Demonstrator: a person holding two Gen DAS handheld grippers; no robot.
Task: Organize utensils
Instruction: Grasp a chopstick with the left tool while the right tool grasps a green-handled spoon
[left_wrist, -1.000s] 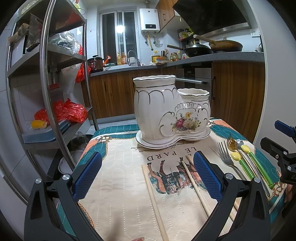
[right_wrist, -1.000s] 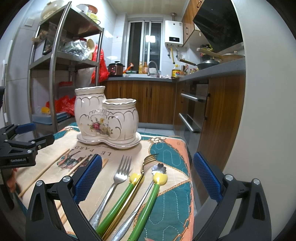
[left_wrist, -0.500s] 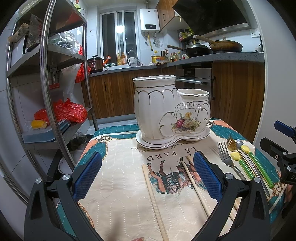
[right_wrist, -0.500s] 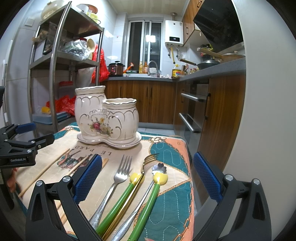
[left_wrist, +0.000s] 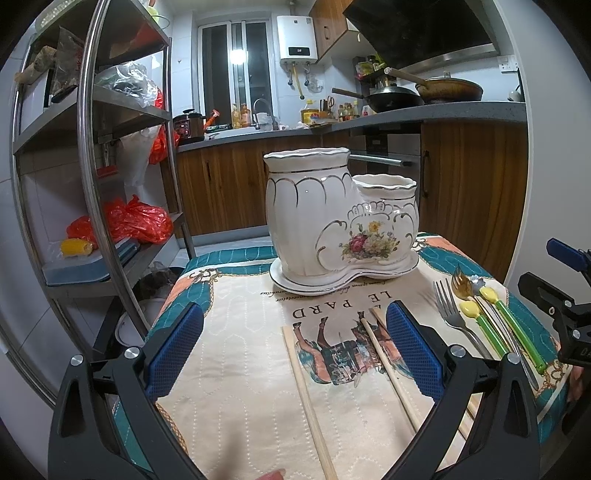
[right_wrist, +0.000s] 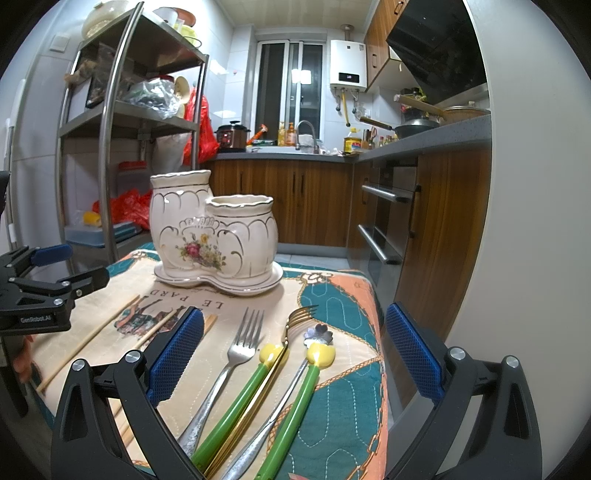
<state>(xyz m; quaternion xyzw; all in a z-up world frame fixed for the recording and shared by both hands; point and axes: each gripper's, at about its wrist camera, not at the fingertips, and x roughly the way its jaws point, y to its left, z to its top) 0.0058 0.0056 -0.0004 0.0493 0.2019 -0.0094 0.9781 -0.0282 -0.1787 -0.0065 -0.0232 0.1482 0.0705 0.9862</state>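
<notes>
Utensils (right_wrist: 236, 373) on "LE PARD" cloth (left_wrist: 240, 369)

Left tongs (left_wrist: 293, 347): no shift is seen.
Right tongs (right_wrist: 293, 347): no shift is seen.
Utensils on counter: none displaced.

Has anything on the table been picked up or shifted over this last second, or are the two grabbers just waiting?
Nothing visibly changed. Both the left gripper and the right gripper hover open and empty as before. The ceramic holder is still empty, and the chopsticks, silver fork and green-handled utensils lie on the cloth where they were.
</notes>
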